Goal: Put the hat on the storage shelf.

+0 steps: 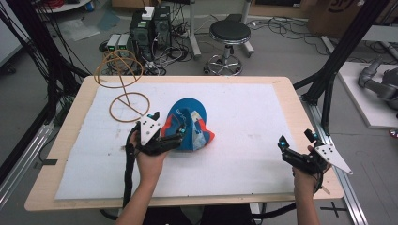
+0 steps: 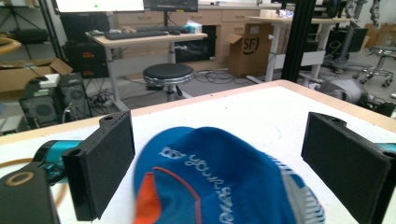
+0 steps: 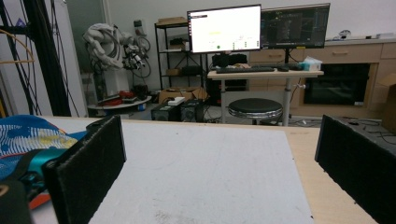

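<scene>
Blue cap [image 1: 190,125] lies mid-table on the white mat [image 1: 244,112], soft and light, best pinched at its stiffer brim; left gripper [image 2: 219,154] straddles it open, right gripper [image 3: 219,168] open, empty.

A black round stool [image 1: 229,33] stands on the floor beyond the surface [image 1: 281,84], with computer towers [image 1: 151,29] beside it among cables.
</scene>
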`<state>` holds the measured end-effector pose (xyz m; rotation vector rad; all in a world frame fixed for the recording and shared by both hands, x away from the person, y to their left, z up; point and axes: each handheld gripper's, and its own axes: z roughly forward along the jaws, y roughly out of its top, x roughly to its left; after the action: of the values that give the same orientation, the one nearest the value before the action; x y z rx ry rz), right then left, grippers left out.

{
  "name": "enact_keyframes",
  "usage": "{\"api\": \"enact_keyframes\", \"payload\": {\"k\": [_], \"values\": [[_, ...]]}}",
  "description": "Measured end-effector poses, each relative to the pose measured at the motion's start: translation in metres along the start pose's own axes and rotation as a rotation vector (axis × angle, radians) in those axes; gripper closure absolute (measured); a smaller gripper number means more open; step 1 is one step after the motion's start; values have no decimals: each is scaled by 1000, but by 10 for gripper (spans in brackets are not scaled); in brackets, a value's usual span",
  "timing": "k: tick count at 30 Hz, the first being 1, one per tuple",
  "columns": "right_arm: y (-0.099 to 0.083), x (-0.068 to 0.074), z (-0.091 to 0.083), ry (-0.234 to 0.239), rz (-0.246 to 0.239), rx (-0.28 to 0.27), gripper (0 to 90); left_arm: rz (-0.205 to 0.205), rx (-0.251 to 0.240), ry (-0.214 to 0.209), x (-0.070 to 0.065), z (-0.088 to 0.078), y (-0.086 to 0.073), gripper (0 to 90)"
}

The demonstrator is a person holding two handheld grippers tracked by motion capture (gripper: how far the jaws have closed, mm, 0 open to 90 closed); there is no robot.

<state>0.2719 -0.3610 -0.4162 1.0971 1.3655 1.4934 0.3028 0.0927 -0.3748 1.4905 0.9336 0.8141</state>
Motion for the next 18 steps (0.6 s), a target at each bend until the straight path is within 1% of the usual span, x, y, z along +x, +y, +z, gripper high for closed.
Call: {"api": "enact_keyframes", "payload": {"k": [5,6,10,12,16,17,18], "values": [[0,0,0,-1,6,-1,15,-11,21,-3,-12,13,-4,99],[0,-1,0,-2,0,-2,15,-12,24,-4,-13,14,-4,99],[0,-1,0,-1,1,-3,15,-20,34,0,-16,22,-7,99],[0,-1,0,-4,11,0,15,-22,38,-1,-18,25,-9,99],[0,0,1,1,10,0,15,-16,48,13,-21,30,-11,99],[0,0,1,0,9,1,15,-19,54,18,-23,34,-13,99],[0,0,1,1,8,1,15,-19,54,18,-23,34,-13,99]]}}
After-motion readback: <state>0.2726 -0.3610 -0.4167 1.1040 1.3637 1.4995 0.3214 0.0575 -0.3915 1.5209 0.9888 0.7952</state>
